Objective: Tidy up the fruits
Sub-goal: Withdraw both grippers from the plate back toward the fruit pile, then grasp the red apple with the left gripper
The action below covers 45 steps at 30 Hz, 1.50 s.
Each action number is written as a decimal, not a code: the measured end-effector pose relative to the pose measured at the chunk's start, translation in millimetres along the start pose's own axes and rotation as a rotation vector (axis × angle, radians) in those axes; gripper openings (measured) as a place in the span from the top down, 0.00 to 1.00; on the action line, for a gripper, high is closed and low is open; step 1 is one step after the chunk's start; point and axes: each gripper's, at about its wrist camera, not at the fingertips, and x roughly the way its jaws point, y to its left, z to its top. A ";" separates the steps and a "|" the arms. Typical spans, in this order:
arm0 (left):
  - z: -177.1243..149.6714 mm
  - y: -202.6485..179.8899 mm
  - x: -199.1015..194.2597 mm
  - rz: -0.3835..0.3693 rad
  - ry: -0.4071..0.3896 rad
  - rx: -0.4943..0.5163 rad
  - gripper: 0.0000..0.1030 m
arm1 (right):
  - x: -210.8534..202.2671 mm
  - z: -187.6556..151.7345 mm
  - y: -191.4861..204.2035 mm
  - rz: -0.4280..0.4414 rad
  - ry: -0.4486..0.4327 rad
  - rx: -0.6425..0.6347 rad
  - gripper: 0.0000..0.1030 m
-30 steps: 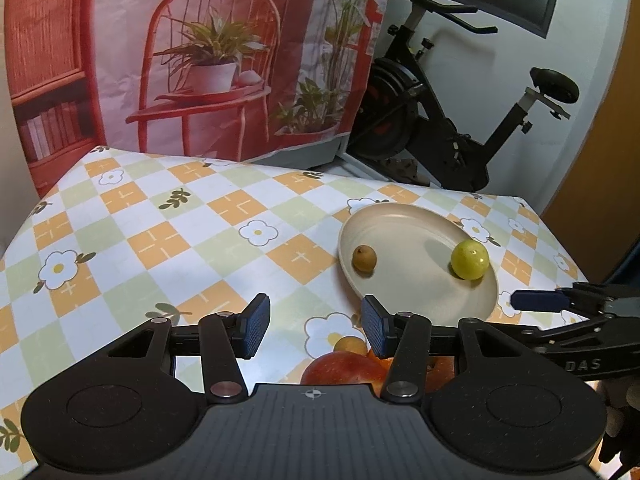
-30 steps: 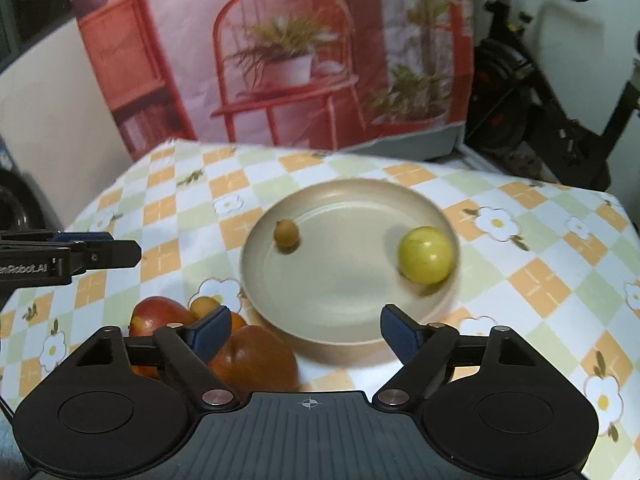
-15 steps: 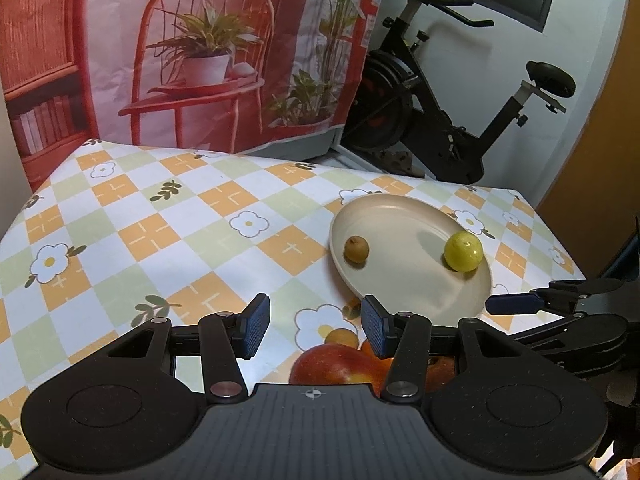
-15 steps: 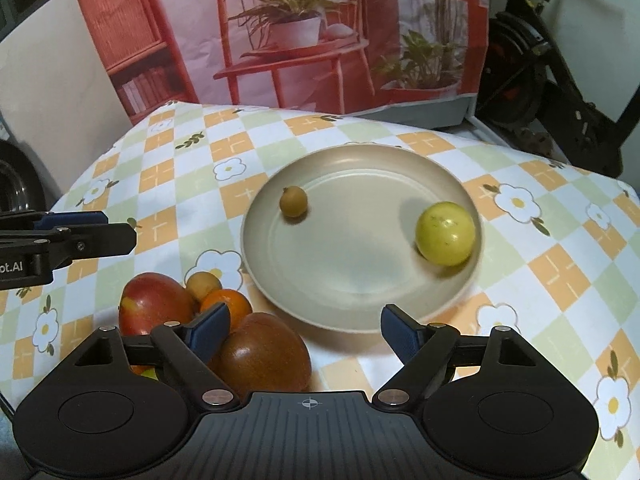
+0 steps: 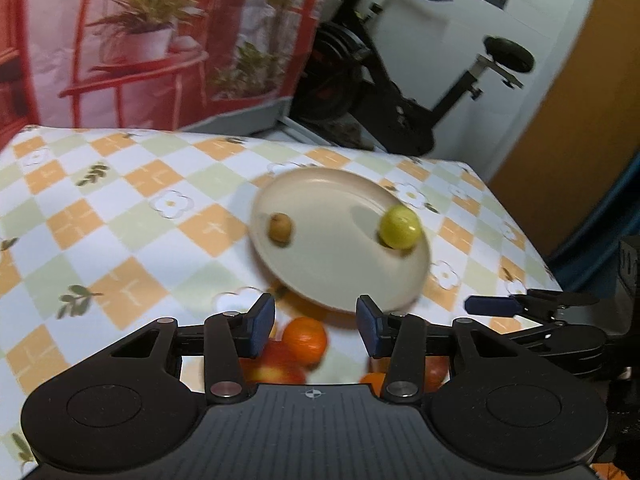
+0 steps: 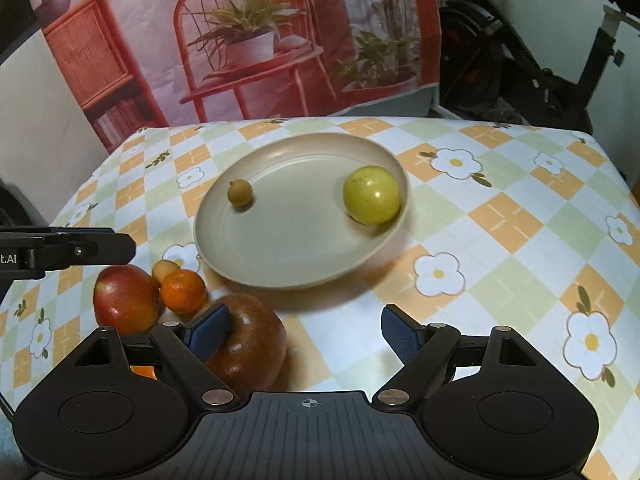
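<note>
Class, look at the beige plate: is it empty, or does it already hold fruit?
Not empty: the plate holds a yellow-green fruit and a small brown one.

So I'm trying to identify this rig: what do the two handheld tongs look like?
Both match: the left tongs and right tongs are matte black, with ribbed centre bodies, round side discs, silver pivot pins, a small crosshair mark and dark blue textured pads. White lettering ending ".AI" shows on one finger's side.

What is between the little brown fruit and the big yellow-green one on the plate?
Nothing. Between the small brown fruit and the yellow-green fruit there is only bare plate, seen best in the right wrist view.
</note>
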 end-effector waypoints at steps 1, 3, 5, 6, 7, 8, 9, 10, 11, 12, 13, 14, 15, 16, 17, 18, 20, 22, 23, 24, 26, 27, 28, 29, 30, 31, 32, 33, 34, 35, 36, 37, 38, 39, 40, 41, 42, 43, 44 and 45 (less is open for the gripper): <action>0.0 -3.3 2.5 -0.009 0.009 0.010 0.54 | -1.4 -1.9 -2.1 -0.003 -0.005 0.006 0.23; -0.7 -9.4 7.8 -0.030 0.030 0.023 0.54 | -3.5 -5.1 -5.8 -0.010 -0.014 0.020 0.23; -0.9 -12.0 15.9 -0.063 0.060 0.009 0.54 | -5.1 -7.7 -9.8 -0.008 -0.020 0.033 0.23; -0.9 -12.6 20.5 -0.082 0.078 -0.005 0.57 | -5.9 -8.9 -11.2 -0.006 -0.023 0.038 0.24; -0.7 -13.2 26.0 -0.099 0.098 -0.022 0.60 | -6.9 -10.2 -12.5 -0.005 -0.026 0.042 0.24; -0.6 -13.2 30.7 -0.111 0.114 -0.037 0.60 | -7.5 -10.8 -12.6 -0.007 -0.028 0.043 0.25; -1.0 -13.7 35.2 -0.122 0.128 -0.055 0.61 | -8.3 -11.8 -13.0 -0.007 -0.032 0.044 0.25; -1.3 -13.4 38.7 -0.133 0.139 -0.072 0.61 | -9.1 -12.9 -13.3 -0.008 -0.035 0.044 0.26; -1.6 -13.6 42.4 -0.147 0.150 -0.089 0.61 | -10.0 -14.0 -13.3 -0.009 -0.039 0.042 0.26; -2.4 -13.6 45.4 -0.161 0.160 -0.107 0.61 | -11.1 -15.0 -12.9 -0.011 -0.042 0.040 0.26; -2.9 -14.1 47.4 -0.171 0.167 -0.117 0.61 | -12.2 -15.8 -12.8 -0.011 -0.044 0.037 0.26; -3.6 -15.4 50.0 -0.177 0.175 -0.119 0.61 | -13.2 -16.7 -12.9 -0.010 -0.046 0.037 0.26; -4.4 -17.5 51.8 -0.179 0.180 -0.115 0.61 | -13.9 -17.8 -13.1 -0.009 -0.047 0.036 0.26; -4.8 -19.0 53.4 -0.179 0.184 -0.112 0.62 | -14.6 -18.5 -13.4 -0.009 -0.048 0.036 0.26; -4.9 -20.5 54.6 -0.182 0.187 -0.110 0.62 | -15.0 -19.3 -13.3 -0.009 -0.050 0.036 0.27; -4.5 -20.7 54.1 -0.187 0.186 -0.112 0.63 | -15.4 -19.7 -13.6 -0.010 -0.051 0.036 0.27; -4.2 -21.9 54.8 -0.193 0.189 -0.114 0.63 | -15.8 -20.4 -14.2 -0.008 -0.052 0.038 0.27; -3.8 -23.7 54.4 -0.197 0.190 -0.107 0.63 | -17.5 -21.4 -13.8 -0.006 -0.053 0.037 0.27; -3.7 -24.6 55.1 -0.198 0.191 -0.102 0.63 | -18.7 -21.6 -13.4 -0.005 -0.054 0.035 0.27; -3.9 -25.4 55.3 -0.198 0.191 -0.098 0.63 | -20.0 -22.2 -12.8 -0.003 -0.054 0.031 0.27; -4.4 -25.8 55.8 -0.199 0.190 -0.093 0.63 | -22.3 -23.6 -10.8 0.002 -0.051 0.022 0.27; -4.4 -26.3 55.9 -0.197 0.188 -0.091 0.63 | -23.7 -24.6 -9.9 0.004 -0.048 0.018 0.27; -4.2 -26.6 56.2 -0.196 0.188 -0.090 0.63 | -25.1 -25.8 -8.8 0.007 -0.046 0.016 0.27; -3.9 -26.7 56.5 -0.195 0.187 -0.089 0.63 | -26.1 -26.6 -7.3 0.013 -0.043 0.013 0.27; -3.7 -26.9 57.2 -0.193 0.187 -0.087 0.63 | -26.4 -26.9 -6.2 0.018 -0.038 0.009 0.27; -3.4 -26.9 57.4 -0.191 0.186 -0.086 0.63 | -26.1 -27.1 -4.6 0.023 -0.033 0.003 0.27; -3.1 -27.4 58.0 -0.189 0.187 -0.084 0.63 | -25.4 -27.5 -2.5 0.027 -0.028 -0.004 0.27; -3.1 -27.8 58.4 -0.186 0.188 -0.082 0.63 | -24.2 -27.8 -0.3 0.031 -0.023 -0.010 0.27; -2.9 -28.2 58.5 -0.185 0.187 -0.079 0.63 | -22.5 -28.2 1.8 0.036 -0.017 -0.017 0.27; -3.2 -28.6 58.9 -0.186 0.189 -0.076 0.63 | -20.9 -28.8 3.8 0.042 -0.012 -0.021 0.27; -3.9 -29.2 58.8 -0.189 0.191 -0.074 0.63 | -18.6 -29.1 5.6 0.048 -0.006 -0.025 0.27; -4.6 -29.4 59.1 -0.190 0.192 -0.074 0.63 | -17.0 -29.6 7.1 0.055 0.000 -0.028 0.27; -4.7 -29.1 59.4 -0.191 0.191 -0.080 0.63 | -15.5 -29.6 8.5 0.062 0.004 -0.029 0.28; -4.8 -27.6 60.0 -0.193 0.194 -0.089 0.63 | -13.8 -29.1 9.5 0.072 0.007 -0.030 0.28; -4.6 -26.1 60.8 -0.192 0.197 -0.100 0.63 | -12.4 -28.1 10.7 0.081 0.009 -0.030 0.29; -4.3 -24.2 61.2 -0.191 0.197 -0.112 0.63 | -11.0 -27.2 11.6 0.086 0.011 -0.031 0.29; -4.0 -22.0 61.9 -0.197 0.200 -0.129 0.63 | -9.0 -26.1 13.1 0.092 0.015 -0.034 0.31; -3.6 -20.1 62.2 -0.202 0.202 -0.141 0.63 | -7.0 -25.5 14.6 0.098 0.020 -0.037 0.33; -3.2 -19.3 62.5 -0.203 0.204 -0.147 0.63 | -4.4 -24.5 16.2 0.105 0.028 -0.039 0.34; -2.7 -19.0 63.0 -0.206 0.206 -0.149 0.63 | -1.9 -24.3 17.4 0.109 0.035 -0.041 0.37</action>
